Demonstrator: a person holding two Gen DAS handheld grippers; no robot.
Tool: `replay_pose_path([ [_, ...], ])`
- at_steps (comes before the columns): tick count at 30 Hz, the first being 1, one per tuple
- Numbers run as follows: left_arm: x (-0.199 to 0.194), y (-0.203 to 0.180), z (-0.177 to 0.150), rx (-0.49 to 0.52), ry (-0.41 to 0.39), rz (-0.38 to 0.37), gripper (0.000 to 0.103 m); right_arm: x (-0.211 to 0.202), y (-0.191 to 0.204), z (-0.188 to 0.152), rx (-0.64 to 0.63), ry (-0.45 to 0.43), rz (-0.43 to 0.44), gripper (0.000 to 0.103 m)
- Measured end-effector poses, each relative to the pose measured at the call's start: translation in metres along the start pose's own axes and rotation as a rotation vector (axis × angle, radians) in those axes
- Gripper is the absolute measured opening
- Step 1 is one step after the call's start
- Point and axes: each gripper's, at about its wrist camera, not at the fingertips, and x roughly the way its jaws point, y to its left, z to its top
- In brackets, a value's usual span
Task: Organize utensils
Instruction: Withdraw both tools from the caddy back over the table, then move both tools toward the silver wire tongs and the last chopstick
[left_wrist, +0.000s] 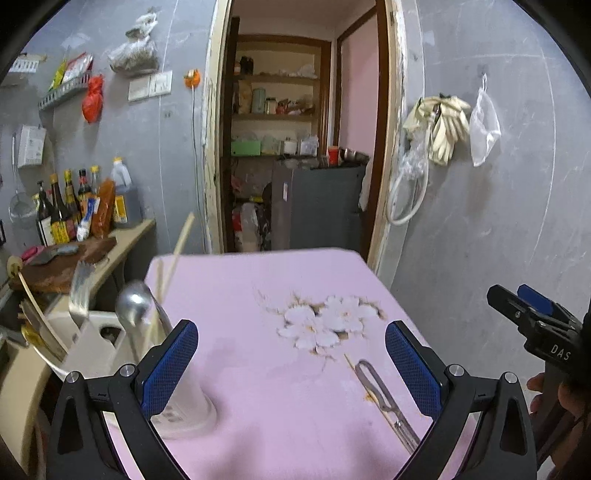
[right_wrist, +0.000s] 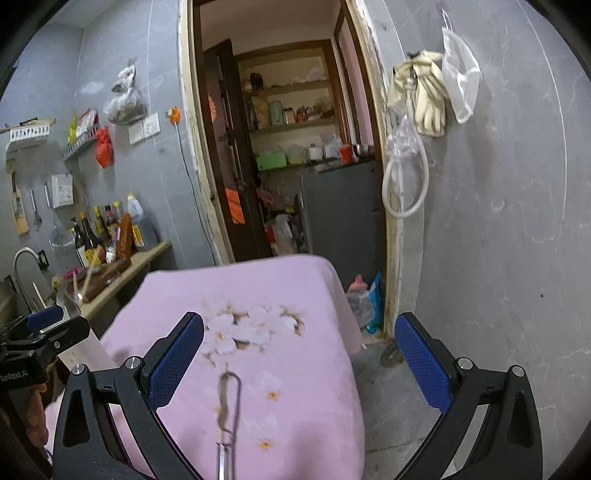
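A white utensil holder (left_wrist: 110, 343) stands at the left edge of the pink-covered table (left_wrist: 258, 288). It holds a metal spoon (left_wrist: 135, 302), a fork (left_wrist: 80, 288) and chopsticks (left_wrist: 173, 258). A metal wire-handled utensil (left_wrist: 384, 398) lies on the cloth with a wooden stick beside it; it also shows in the right wrist view (right_wrist: 227, 413). My left gripper (left_wrist: 291, 365) is open and empty above the cloth, just right of the holder. My right gripper (right_wrist: 299, 362) is open and empty, hovering over the wire utensil; it shows at the right edge of the left view (left_wrist: 524, 310).
A kitchen counter (left_wrist: 125, 236) with sauce bottles (left_wrist: 66, 206) and a cutting board (left_wrist: 62, 262) lies left of the table. An open doorway (left_wrist: 299, 147) with shelves is behind. Gloves (left_wrist: 443, 125) and a hose hang on the grey wall at right. Bags (right_wrist: 365, 299) lie on the floor.
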Motion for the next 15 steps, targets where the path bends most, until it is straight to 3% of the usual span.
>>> replay_pose_path([
  [15,0.062,-0.001,-0.060,-0.058,0.212,0.006,0.102,0.057,0.002,-0.065,-0.047,0.197,0.046,0.102],
])
